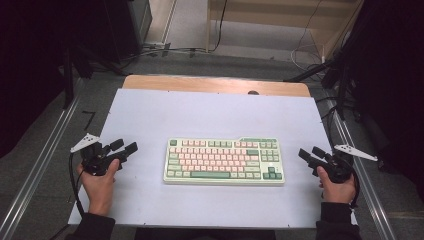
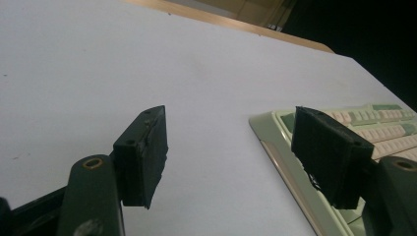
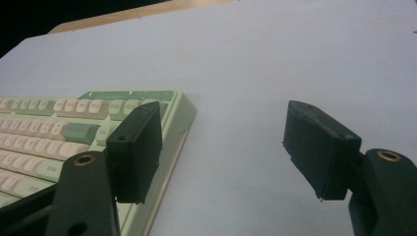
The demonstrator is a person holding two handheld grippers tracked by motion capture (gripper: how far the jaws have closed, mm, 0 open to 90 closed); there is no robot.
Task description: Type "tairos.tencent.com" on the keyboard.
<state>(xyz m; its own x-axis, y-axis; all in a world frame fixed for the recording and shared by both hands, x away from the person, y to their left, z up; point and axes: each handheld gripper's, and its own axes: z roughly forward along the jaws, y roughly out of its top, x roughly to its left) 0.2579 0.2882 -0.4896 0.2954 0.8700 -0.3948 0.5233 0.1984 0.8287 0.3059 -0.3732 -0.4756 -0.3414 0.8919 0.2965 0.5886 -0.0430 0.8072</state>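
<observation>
A pale green keyboard (image 1: 224, 161) with pink, cream and dark green keys lies in the middle of the white table top (image 1: 210, 120). My left gripper (image 1: 124, 147) hovers to the left of it, open, with bare table between its jaws. In the left gripper view the keyboard's left end (image 2: 290, 162) lies past the right jaw. My right gripper (image 1: 311, 153) is held to the right of the keyboard, open and holding nothing. In the right gripper view the keyboard's right end (image 3: 74, 132) lies behind the left jaw.
The white top rests on a wooden table whose far edge (image 1: 215, 84) shows. Metal rails (image 1: 45, 150) run along both sides. Dark stands and cables (image 1: 345, 85) crowd the floor at the back right.
</observation>
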